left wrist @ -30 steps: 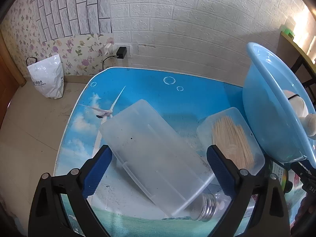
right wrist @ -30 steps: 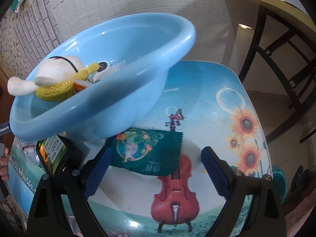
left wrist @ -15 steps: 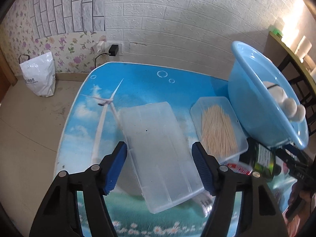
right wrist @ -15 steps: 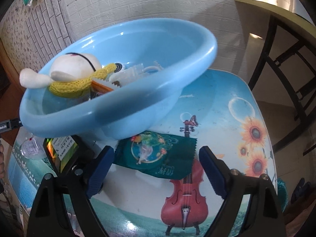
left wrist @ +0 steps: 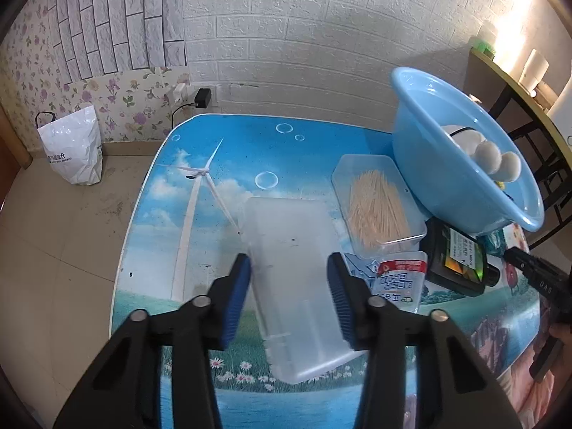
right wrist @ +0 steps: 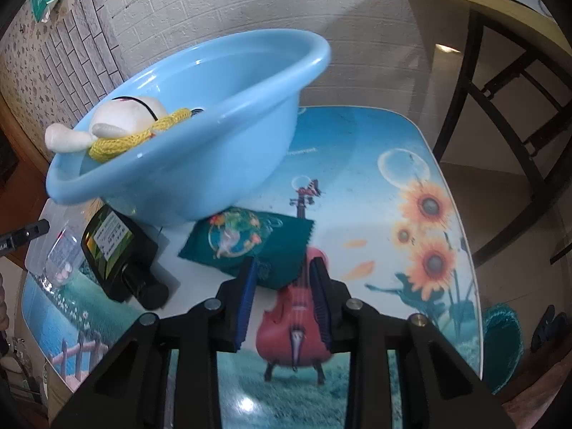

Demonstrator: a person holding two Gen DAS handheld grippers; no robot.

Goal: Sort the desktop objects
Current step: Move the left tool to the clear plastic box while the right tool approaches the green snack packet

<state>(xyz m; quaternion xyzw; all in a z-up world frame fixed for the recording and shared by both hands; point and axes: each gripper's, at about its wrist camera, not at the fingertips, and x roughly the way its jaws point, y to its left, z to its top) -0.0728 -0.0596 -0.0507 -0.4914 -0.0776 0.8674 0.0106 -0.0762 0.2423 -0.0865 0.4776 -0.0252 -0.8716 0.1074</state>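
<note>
Clear, frosted plastic box [left wrist: 286,221], long and rectangular, lying lengthwise on the printed tabletop [left wrist: 214,157], near end between the blue pads of the left gripper [left wrist: 289,261]. Jaws just closed in on it; both pads pressed against its long sides, clenched on the box. 1 such box in view.

Just to its right: 1 smaller clear box of toothpicks [left wrist: 379,203], open at the top, pale sticks heaped inside. Nearer the camera, 1 white pouch [left wrist: 400,279] with red and blue print, and beside that 1 black bottle [left wrist: 457,261] lying on its side, label up.

Behind those, 1 light blue basin [left wrist: 429,164], tilted, rim lifted toward the wall. Inside it, 1 white plush toy [right wrist: 125,118] with a yellow knitted cord [right wrist: 118,146] wound about it, hanging over the low rim.

From the right wrist: 1 dark green snack packet [right wrist: 236,243], crimped edge, round colourful picture on its face, lying flat on the table just in front of the basin, far edge under the basin's belly. Right gripper [right wrist: 282,264] over the packet's near corner, jaws just drawn close together with that corner between the pads. Cannot tell whether the pads actually pinch it. Printed red violin showing through the narrow gap lower down.

Off the table, on the floor by the flowered wall: 1 white plastic bag [left wrist: 71,150].
</note>
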